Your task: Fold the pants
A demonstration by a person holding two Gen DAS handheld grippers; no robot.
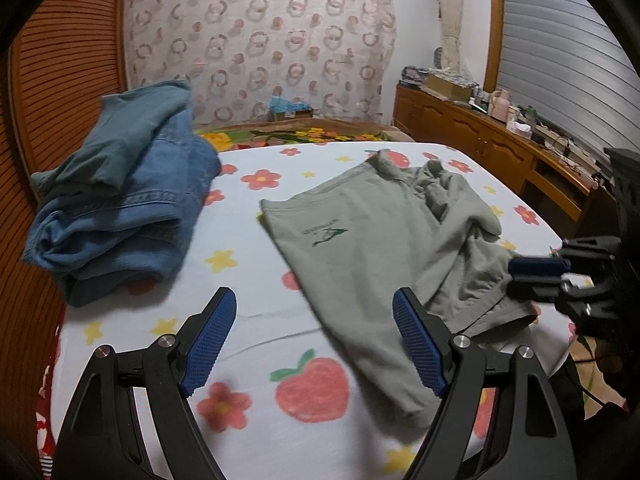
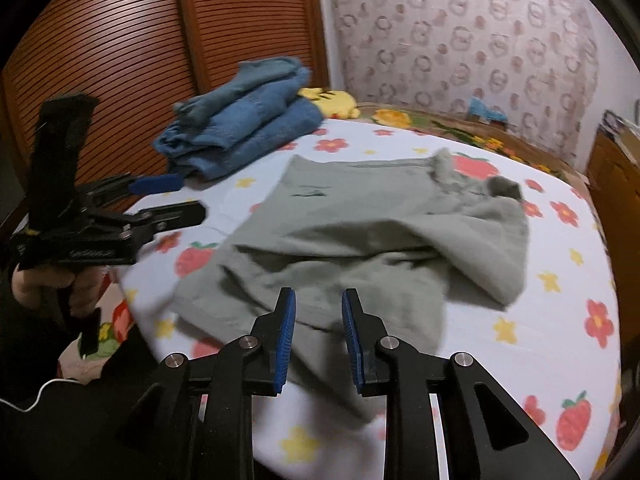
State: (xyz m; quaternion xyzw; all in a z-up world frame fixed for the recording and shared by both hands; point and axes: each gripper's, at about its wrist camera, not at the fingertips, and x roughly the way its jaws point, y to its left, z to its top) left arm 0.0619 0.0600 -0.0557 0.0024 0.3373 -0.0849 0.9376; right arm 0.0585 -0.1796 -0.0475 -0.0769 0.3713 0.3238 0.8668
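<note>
Our left tongs (image 1: 314,342) gape wide and empty over the bed's (image 1: 248,332) near edge. Our right tongs (image 2: 319,336) stand narrow, gripping nothing, above the half-folded pants (image 2: 360,240), which we judge are lying free for the next fold.

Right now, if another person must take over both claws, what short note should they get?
Left claw: open, empty, over the sheet beside the near end of the grey-green pants.
Right claw: narrowly open, nothing pinched, over the pants' near edge.
Pants: partly doubled over and rumpled on the flowered sheet.
Blue clothes: piled at the far left.
Done: a rough first fold.
Left: smooth the pants and finish folding.
</note>
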